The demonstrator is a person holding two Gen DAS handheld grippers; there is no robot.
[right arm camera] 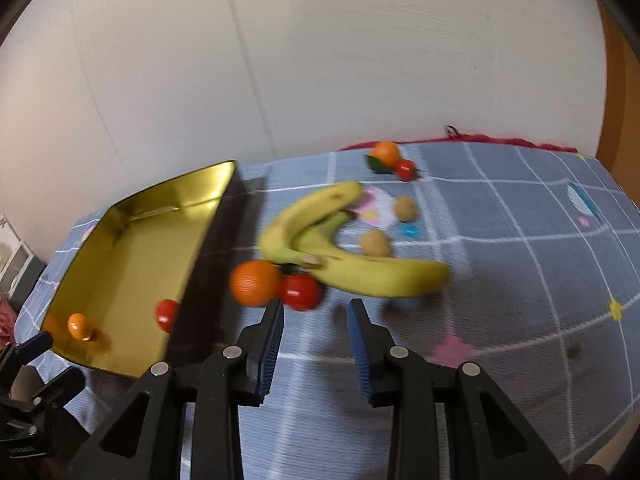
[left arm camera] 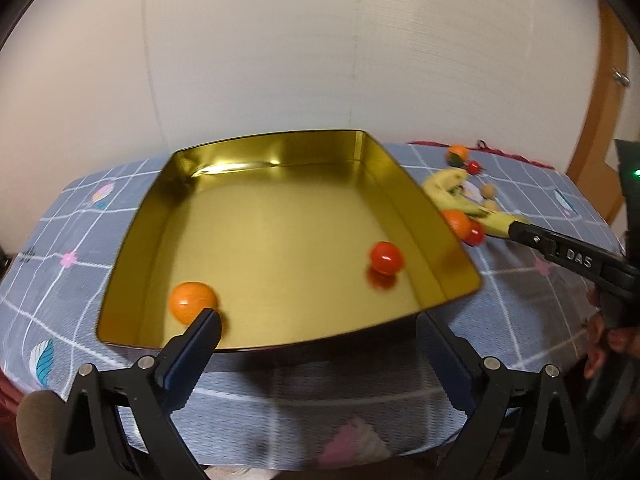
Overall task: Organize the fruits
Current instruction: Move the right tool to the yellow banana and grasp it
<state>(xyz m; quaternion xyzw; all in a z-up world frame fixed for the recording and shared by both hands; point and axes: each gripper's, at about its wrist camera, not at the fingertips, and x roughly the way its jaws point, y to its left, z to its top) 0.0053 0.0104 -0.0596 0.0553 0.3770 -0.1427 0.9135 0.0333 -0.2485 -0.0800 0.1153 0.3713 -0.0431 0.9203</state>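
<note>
A gold tin tray [left arm camera: 432, 240] sits on a table covered with a blue checked cloth [left arm camera: 520, 312]. Inside it lie two fruits, well apart: an orange [left arm camera: 191, 302] near the front left corner and a red tomato [left arm camera: 385, 258] toward the right wall.

The left gripper [left arm camera: 320, 328] hangs over the tray's near edge with its fingers spread wide and nothing between them; the left fingertip [left arm camera: 208, 326] sits just in front of the orange, though the blur makes it hard to say whether they touch.

Beside the tray, on the cloth, lies a bunch of bananas [right arm camera: 360, 268]. A second orange [right arm camera: 254, 282] and a second tomato [right arm camera: 300, 292] rest against each other just beside the banana stems. The right gripper [right arm camera: 316, 312] is low over the cloth right in front of this pair, its fingers parted and empty (the gap is narrower than on the left).

Farther back lie two small tan round fruits [right arm camera: 376, 243], and near the far edge a third orange [right arm camera: 386, 152] touches a third tomato [right arm camera: 405, 169].
</note>
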